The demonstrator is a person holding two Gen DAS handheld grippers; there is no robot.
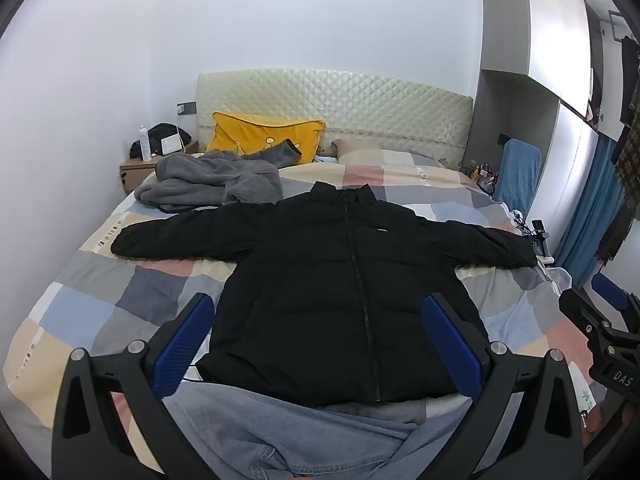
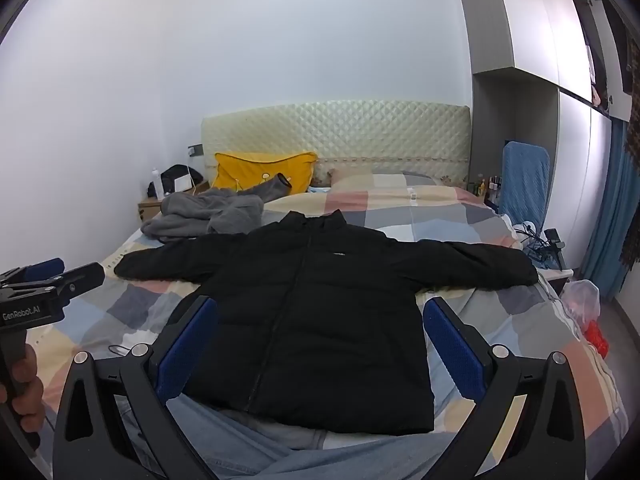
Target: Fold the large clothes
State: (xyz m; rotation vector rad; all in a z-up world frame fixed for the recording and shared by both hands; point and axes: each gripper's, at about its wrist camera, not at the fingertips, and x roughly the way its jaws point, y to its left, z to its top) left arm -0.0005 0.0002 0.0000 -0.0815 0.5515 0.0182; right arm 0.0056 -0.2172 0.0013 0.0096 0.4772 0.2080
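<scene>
A black puffer jacket (image 1: 344, 280) lies zipped, sleeves spread, on a checked quilt (image 1: 120, 300), straight ahead of both jaws. The left gripper (image 1: 318, 340) and right gripper (image 2: 320, 340) hover wide open, holding nothing, above the jacket's hem.

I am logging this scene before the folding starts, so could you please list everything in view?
black jacket: 1, black, spread flat mid-bed, sleeves out
jeans: 1, light blue, under jacket hem, near edge
grey fleece: 1, grey, heaped far left on bed
yellow pillow: 1, yellow, against headboard
checked quilt: 1, pastel, covers bed
headboard: 1, cream, quilted
nightstand: 1, wood, left of bed
blue chair: 1, blue, right of bed
left gripper: 1, black with blue pads, open
right gripper: 1, same, open
</scene>
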